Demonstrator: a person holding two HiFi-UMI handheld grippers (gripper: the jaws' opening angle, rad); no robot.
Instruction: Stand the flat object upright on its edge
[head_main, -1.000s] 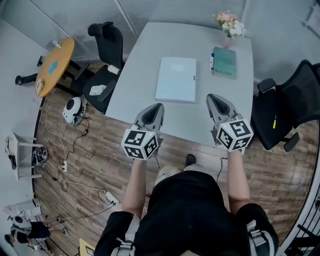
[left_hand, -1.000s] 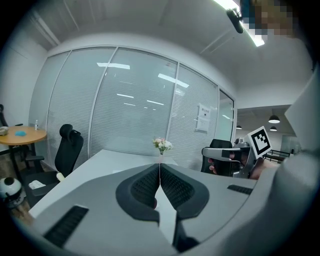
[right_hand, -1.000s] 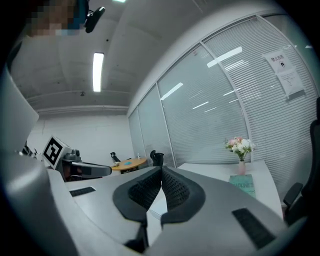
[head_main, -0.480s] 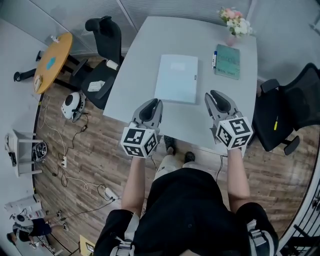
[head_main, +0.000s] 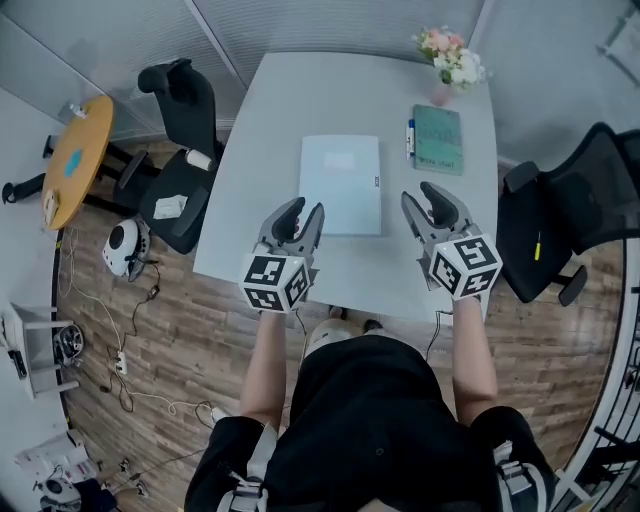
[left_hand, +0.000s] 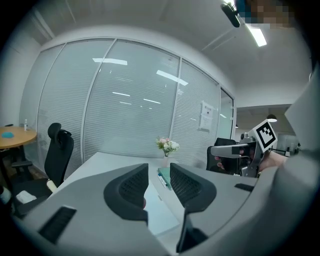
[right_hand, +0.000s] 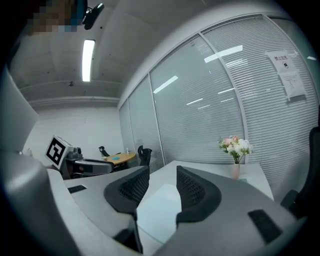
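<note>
We are holding the left gripper and right gripper, jaws just opening and empty, by the lower corners of the mid-frame folder to upend it.

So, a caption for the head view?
Left gripper and right gripper, jaws just opening, empty, before flat folder on table.

I read the folder as pale blue and the table as light grey. The notebook is teal green, the pen blue, the flowers pink and white. The office chair is black. The round table is orange-tan with one blue spot. The floor shows a brown wood-plank pattern.
</note>
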